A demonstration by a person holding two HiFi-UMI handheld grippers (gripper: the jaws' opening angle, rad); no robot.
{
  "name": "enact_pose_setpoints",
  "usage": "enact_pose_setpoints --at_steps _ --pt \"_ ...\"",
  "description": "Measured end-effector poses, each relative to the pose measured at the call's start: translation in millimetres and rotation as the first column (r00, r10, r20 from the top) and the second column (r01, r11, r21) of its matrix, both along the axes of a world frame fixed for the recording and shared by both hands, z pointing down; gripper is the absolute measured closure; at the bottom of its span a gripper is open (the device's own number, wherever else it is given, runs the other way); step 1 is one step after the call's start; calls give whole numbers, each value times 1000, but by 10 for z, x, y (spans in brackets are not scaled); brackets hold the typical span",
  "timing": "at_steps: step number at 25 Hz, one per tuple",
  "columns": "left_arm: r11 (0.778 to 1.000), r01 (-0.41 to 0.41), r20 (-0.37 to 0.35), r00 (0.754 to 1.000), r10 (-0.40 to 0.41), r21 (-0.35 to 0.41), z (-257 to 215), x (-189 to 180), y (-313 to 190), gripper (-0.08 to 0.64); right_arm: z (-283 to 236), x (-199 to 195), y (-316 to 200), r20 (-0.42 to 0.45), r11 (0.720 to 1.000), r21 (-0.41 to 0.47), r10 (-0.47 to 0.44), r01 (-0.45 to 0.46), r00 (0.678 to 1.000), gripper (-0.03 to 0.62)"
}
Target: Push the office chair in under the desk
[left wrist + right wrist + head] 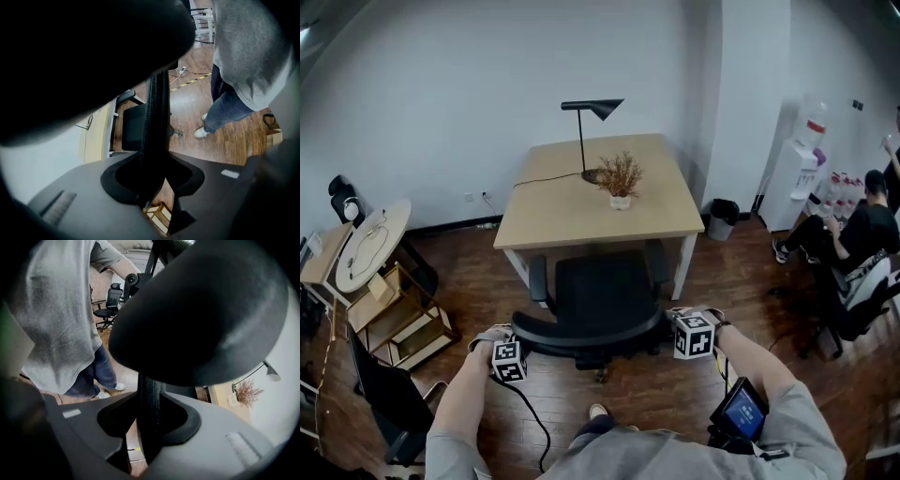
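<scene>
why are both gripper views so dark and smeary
Head view: evenly lit and sharp, though the wide lens bows the walls around the light wooden desk. Left gripper view: the black mesh office chair is so close that its top is a dark, unfocused mass. Right gripper view: the same blurred top, with a sheen, fills the upper right.

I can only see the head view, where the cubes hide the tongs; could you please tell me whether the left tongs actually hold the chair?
Observer: Yes. The left tongs are clamped on the mesh edge of the chair back.
Operator: And the right ones?
Observer: The right tongs grip that edge the same way.
Operator: Is anything behind me?
Observer: A second chair stands well behind your legs.
</scene>
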State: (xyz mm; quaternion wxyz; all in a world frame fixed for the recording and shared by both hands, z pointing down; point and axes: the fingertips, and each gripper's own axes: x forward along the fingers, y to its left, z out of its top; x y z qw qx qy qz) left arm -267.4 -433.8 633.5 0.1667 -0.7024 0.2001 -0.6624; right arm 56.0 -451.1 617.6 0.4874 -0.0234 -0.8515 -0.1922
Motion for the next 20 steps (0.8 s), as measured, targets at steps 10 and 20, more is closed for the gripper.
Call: enact_pose_setpoints --at_steps 10,20 --pt "1000 -26 -5 1000 26 8 59 -162 -385 434 10 -124 -302 4 1000 3 24 -24 1000 451" --pt "999 -42 2 999 42 22 -2 -295 -853 434 22 -282 -693 -4 998 0 63 -63 998 451"
